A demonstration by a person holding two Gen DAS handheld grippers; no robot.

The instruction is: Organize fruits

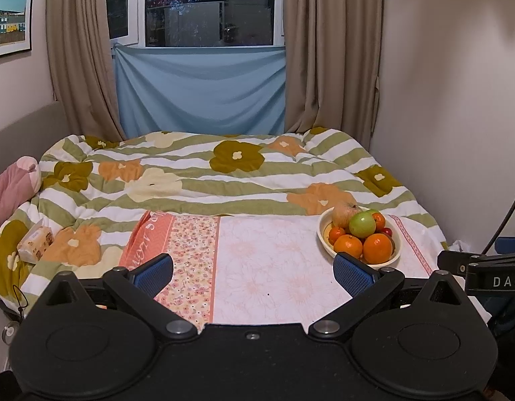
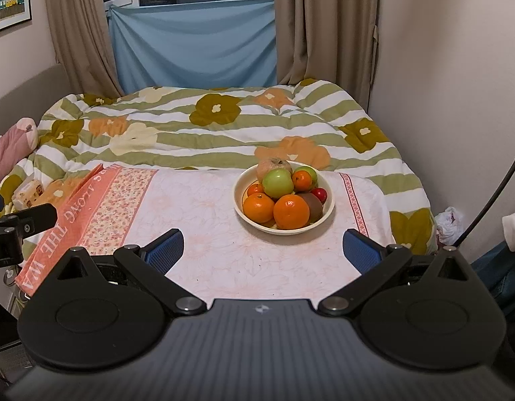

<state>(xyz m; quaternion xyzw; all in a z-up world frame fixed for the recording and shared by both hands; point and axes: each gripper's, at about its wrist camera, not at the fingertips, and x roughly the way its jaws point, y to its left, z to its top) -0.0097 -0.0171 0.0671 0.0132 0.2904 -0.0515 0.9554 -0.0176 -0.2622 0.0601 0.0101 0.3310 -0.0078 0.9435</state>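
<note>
A cream bowl (image 2: 327, 215) heaped with fruit stands on a pink floral cloth (image 2: 207, 220) spread over the bed. In it lie two oranges (image 2: 291, 211), a green apple (image 2: 277, 183), a brownish pomegranate (image 2: 274, 166), a kiwi (image 2: 313, 204), small tangerines and a red fruit (image 2: 321, 194). My right gripper (image 2: 262, 250) is open, just short of the bowl, with nothing between its blue pads. My left gripper (image 1: 254, 274) is open too, and the bowl (image 1: 324, 239) sits ahead of its right finger. The green apple (image 1: 362, 224) tops the pile there.
A striped flowered duvet (image 2: 207, 133) covers the bed behind the cloth. A tissue pack (image 1: 35, 240) and a pink plush toy (image 1: 13, 187) lie at the left. A wall runs close on the right, with a white plastic bag (image 2: 449, 222) at its foot. Curtains and a window stand behind.
</note>
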